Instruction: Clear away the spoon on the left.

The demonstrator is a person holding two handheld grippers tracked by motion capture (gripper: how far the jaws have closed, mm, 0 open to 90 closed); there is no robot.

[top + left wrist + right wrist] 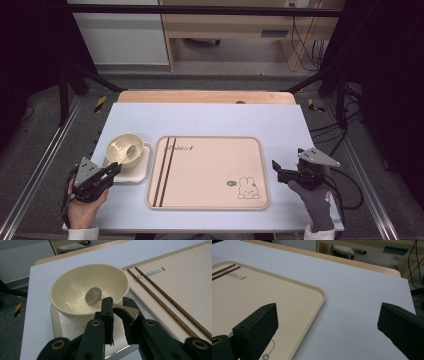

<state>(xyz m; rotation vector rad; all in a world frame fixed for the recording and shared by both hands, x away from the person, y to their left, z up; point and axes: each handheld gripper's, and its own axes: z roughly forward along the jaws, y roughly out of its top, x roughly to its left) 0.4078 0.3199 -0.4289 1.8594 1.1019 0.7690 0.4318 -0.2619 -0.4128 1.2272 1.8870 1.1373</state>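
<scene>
1. Pinching the spoon (100, 298) handle: left hand-held gripper (117, 305), jaws narrowed on it; spoon rests in bowl (75, 290) on saucer (136, 172), left of tray (210, 195).
2. Right hand-held gripper (327, 322) spread, idle over desk (362, 290).
3. Next, likely: lift spoon clear without tipping bowl.

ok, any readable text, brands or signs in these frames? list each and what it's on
"Rabbit" (last letters unsure), cursive print on the beige tray, near the chopsticks.
Small dark oval mark beside the rabbit drawing on the tray: too small to read.
Bowl, spoon and white square plate: no text seen.
Yellow-black hazard stripes on the floor: a marking, no words.
</scene>
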